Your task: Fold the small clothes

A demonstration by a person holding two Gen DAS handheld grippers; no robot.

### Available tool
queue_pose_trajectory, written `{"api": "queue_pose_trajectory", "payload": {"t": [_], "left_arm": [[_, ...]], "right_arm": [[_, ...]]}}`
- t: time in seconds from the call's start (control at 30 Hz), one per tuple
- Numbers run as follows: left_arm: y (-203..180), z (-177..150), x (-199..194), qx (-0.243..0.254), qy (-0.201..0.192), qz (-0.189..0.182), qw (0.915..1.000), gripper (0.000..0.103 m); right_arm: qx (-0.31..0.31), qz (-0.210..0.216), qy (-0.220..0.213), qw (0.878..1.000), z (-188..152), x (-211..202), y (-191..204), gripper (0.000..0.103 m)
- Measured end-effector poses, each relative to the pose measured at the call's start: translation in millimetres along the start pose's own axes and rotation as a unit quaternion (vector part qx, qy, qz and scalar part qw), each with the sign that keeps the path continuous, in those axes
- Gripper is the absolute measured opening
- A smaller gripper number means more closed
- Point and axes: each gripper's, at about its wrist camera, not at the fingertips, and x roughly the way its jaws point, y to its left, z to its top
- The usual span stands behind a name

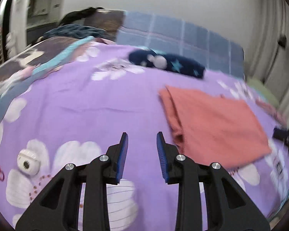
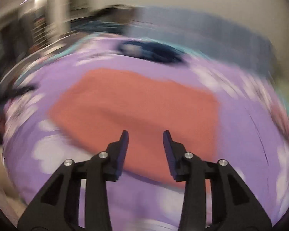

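We see left gripper [image 1: 142,138] held above bed, jaws spread wide, nothing between them. Right gripper [image 2: 145,136] likewise wide apart and empty, over near edge of salmon garment [image 2: 136,115]; contact hard to judge through blur. Salmon garment [image 1: 213,125] lies folded flat on purple floral bedspread [image 1: 86,100], to right of left gripper. Navy star-print garment [image 1: 167,63] sits farther back, near plaid pillow [image 1: 175,32]. White round device [image 1: 28,164] rests on bedspread at left.
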Motion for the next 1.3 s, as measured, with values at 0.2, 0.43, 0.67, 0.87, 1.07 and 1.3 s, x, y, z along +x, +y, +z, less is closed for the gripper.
{"api": "queue_pose_trajectory", "payload": {"t": [0.2,0.43,0.67,0.87,1.07,1.3], "left_arm": [[2,-15,-1,-0.016,-0.004,-0.017,0.9997,0.047],[18,-34,-5,-0.028,-0.003,-0.060,0.9978,0.050],[29,-27,19,-0.060,0.009,-0.096,0.9936,0.050],[28,-8,28,-0.045,0.024,-0.125,0.9908,0.051],[14,31,86,-0.050,0.091,-0.240,0.9652,0.054],[-4,53,190,-0.121,0.181,-0.292,0.9312,0.041]], "right_arm": [[-0.199,0.018,-0.004,0.980,17,53,148,0.039],[-0.308,-0.072,0.012,0.949,1,100,209,0.049],[-0.318,-0.134,-0.012,0.939,8,126,223,0.039],[-0.278,-0.104,-0.048,0.954,23,113,213,0.006],[-0.208,-0.065,-0.049,0.975,45,94,194,0.006],[-0.198,-0.064,-0.047,0.977,48,97,194,0.006]]}}
